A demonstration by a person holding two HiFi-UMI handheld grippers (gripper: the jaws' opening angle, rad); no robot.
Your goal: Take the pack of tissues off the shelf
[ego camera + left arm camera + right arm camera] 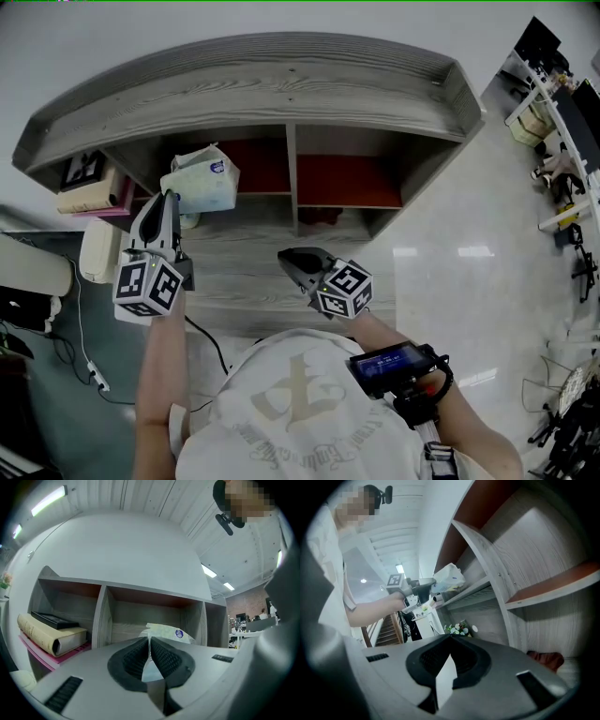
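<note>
The pack of tissues [202, 180] is white with a small blue round label. It hangs at the front of the grey wooden shelf [281, 84], before the middle-left compartment. My left gripper [172, 195] is shut on its thin near edge. In the left gripper view the jaws [150, 638] pinch that edge and the pack [165, 632] rises behind them. My right gripper [285, 256] is lower, before the shelf's middle, shut with nothing in it. In the right gripper view its jaws [450, 638] meet, and the pack [449, 577] shows at the far left gripper.
Books [89, 192] lie stacked in the left compartment, a thick tan one [51, 637] on a pink one. Something dark red [544, 660] lies in the lower right compartment. A white appliance [96, 248] and a cable [84, 347] stand left of the shelf.
</note>
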